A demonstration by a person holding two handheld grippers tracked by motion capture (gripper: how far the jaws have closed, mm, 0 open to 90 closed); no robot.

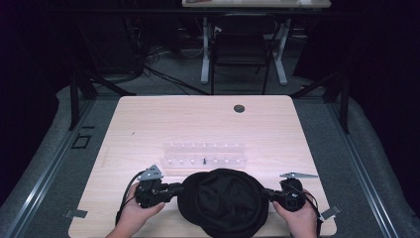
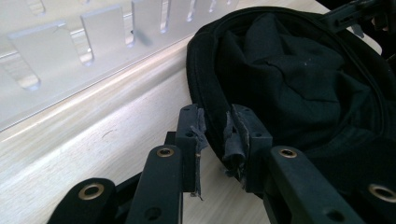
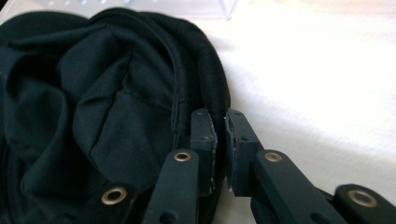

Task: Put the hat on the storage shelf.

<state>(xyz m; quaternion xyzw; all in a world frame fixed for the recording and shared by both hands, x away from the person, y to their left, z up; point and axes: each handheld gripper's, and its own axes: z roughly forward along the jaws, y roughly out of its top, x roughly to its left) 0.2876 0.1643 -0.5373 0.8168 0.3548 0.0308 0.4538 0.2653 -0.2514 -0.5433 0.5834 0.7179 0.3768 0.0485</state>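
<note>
A black cloth hat (image 1: 223, 201) lies upside down on the table's near edge, its hollow facing up. My left gripper (image 1: 176, 189) meets the hat's left rim. In the left gripper view the rim (image 2: 212, 119) runs down between the two jaws, and the left gripper (image 2: 215, 140) is shut on it. My right gripper (image 1: 268, 193) holds the opposite rim. In the right gripper view the jaws stand almost together, pinching the thick edge (image 3: 212, 100) of the hat (image 3: 93, 107), with the right gripper (image 3: 220, 144) shut on it. A hand holds each gripper.
A clear plastic rack (image 1: 204, 153) with rows of slots stands just beyond the hat; it also shows close by (image 2: 70, 51). A round cable hole (image 1: 239, 108) sits near the table's far edge. A chair and desk legs stand on the floor behind.
</note>
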